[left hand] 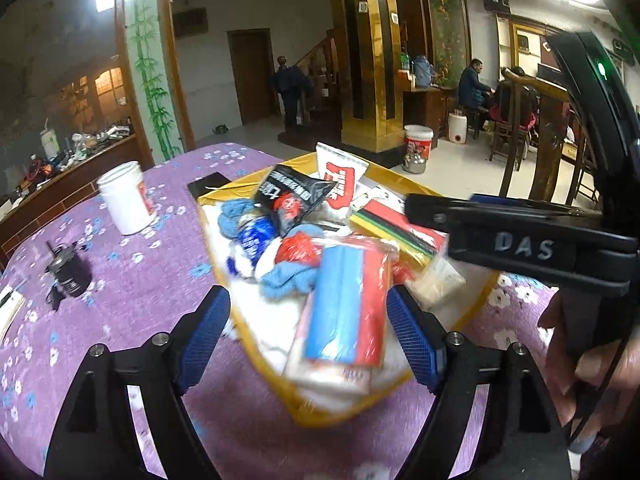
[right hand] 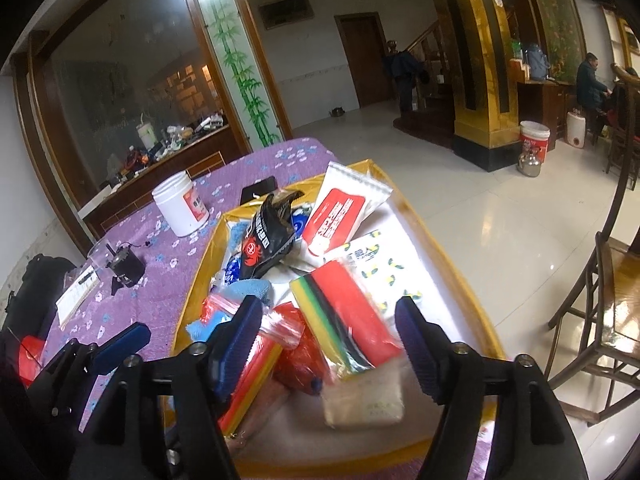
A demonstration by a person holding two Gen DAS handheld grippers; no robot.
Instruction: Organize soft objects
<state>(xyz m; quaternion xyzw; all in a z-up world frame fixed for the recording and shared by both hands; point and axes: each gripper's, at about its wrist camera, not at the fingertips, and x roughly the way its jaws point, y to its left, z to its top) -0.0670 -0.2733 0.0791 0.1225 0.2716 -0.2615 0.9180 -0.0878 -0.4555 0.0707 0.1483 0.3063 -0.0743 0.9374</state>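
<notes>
A gold-rimmed tray [left hand: 320, 420] with a white lining holds a heap of soft packs. My left gripper [left hand: 308, 332] stands open over its near end, with a bagged blue and red cloth pack [left hand: 344, 300] lying loose between the pads. My right gripper [right hand: 328, 340] is open too, either side of a red pack with rainbow-striped edge [right hand: 352, 320], not pressing it. Further in lie a black snack packet [left hand: 296, 196], a white and red pouch [left hand: 340, 176], blue knitwear [left hand: 236, 216] and a red bag [left hand: 298, 250]. The right gripper's finger [left hand: 440, 216] crosses the left wrist view.
On the purple flowered cloth left of the tray [right hand: 196, 276] stand a white jar [right hand: 182, 208], a black phone [right hand: 258, 192] and a small black device [right hand: 126, 270]. A wooden chair [right hand: 612, 308] stands right of the table. People are far back in the room.
</notes>
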